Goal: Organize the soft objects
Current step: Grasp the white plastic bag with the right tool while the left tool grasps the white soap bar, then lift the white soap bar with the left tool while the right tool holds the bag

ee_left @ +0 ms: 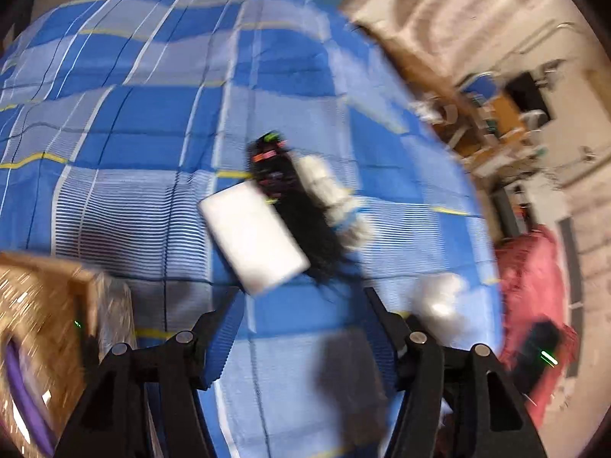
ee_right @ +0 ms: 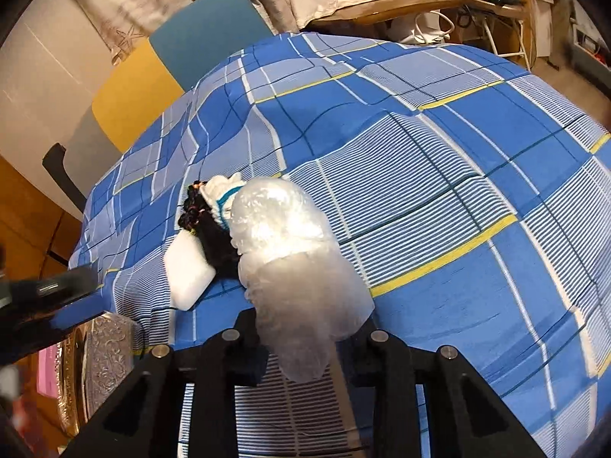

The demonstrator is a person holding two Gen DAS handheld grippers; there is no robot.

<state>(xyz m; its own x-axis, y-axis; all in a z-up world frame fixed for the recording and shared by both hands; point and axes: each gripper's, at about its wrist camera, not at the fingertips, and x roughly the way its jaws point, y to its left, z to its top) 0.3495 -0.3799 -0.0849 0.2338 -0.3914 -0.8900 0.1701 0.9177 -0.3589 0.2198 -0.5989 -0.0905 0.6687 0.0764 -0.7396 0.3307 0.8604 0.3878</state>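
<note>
Right tongs [ee_right: 309, 328] clamped on a clear plastic bag [ee_right: 294, 263], its contents hard to make out | left tongs [ee_left: 301, 305] apart, empty, blurred | white foam block [ee_left: 254, 238], black wig [ee_left: 294, 198], white sock [ee_left: 328, 191] touching on blue checked sheet [ee_left: 114, 122]

I note the left gripper [ee_left: 301, 301]: black angular linkage arms, round silver pivot screws, ribbed blue pads [ee_left: 225, 337]. Right gripper [ee_right: 305, 324]: matching black frame.

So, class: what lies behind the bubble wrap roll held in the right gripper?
Behind the bubble wrap roll clamped in the right gripper lie a black fuzzy item, a white-and-teal cloth and a white foam block. The roll hides part of the first two.
</note>
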